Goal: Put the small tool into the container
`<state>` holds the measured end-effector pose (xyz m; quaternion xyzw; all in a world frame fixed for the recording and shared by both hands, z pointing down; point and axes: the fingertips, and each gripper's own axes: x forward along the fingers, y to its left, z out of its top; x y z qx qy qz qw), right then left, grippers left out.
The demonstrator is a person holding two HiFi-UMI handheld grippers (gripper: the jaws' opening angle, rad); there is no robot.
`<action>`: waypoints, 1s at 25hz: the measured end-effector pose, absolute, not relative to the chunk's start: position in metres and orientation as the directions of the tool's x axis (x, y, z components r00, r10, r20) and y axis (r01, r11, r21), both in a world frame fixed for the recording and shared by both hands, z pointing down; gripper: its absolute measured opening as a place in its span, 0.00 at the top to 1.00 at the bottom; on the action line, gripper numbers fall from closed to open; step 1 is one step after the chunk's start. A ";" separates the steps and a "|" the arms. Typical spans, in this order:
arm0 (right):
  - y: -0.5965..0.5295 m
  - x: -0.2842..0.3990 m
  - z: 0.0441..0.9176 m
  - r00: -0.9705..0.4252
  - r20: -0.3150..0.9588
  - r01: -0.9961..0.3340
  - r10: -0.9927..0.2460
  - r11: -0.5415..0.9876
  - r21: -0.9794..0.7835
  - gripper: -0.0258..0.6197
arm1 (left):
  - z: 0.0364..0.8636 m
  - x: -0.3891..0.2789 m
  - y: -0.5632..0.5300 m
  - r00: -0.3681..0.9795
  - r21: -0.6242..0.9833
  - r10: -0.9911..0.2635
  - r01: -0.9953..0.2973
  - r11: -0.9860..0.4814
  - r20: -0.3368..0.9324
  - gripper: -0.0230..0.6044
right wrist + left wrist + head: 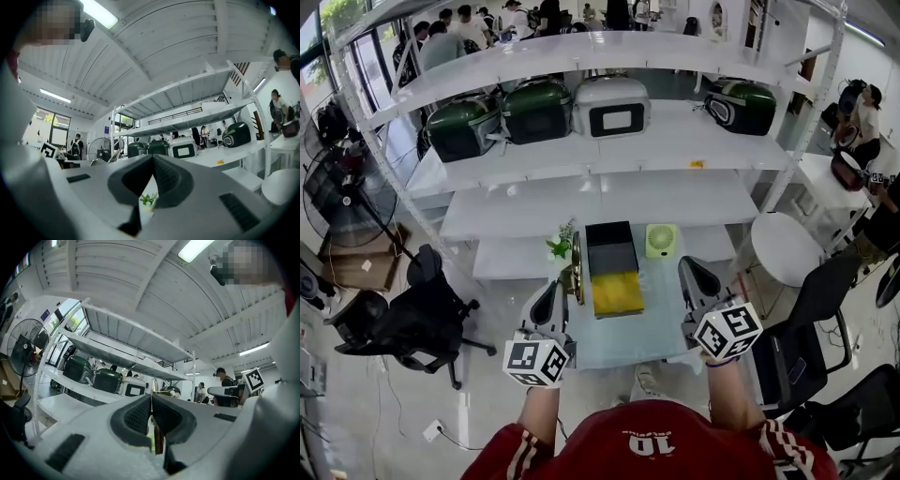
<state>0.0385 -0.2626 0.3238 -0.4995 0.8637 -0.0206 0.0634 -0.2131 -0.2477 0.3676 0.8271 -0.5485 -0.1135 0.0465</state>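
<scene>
A: Pale-blue table (pixel 661 323) carried the black-and-yellow container (pixel 612 272) at its middle, yellow part nearest the person. My read: parked there so a drop from above would do.
B: Task status?
A: Not in yet. Left gripper (pixel 151 399) had its jaws narrow, pads clamped on the thin brass-coloured tool (pixel 157 436). It stood just left of the container, near the plant (pixel 561 247). Probably pinched tight so it wouldn't swing in transfer.
B: Other side?
A: Right gripper (pixel 153 159) had its jaws closed on nothing, held clear to the container's right.
B: Pose?
A: Both forearms low, close to the body. Grippers aimed forward and tilted up toward the shelves (pixel 609 202).
</scene>
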 end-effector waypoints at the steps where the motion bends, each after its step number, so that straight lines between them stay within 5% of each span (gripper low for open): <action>1: -0.267 0.040 0.323 -0.495 -0.090 -0.859 -0.864 0.503 -0.099 0.95 | 0.368 -0.211 -0.251 0.372 0.202 -0.919 -0.897 -0.393 -0.132 0.94; 25: -0.338 0.061 0.372 -0.540 0.006 -0.837 -0.842 0.536 -0.109 0.95 | 0.470 -0.166 -0.331 0.405 0.245 -0.911 -0.893 -0.377 0.073 0.94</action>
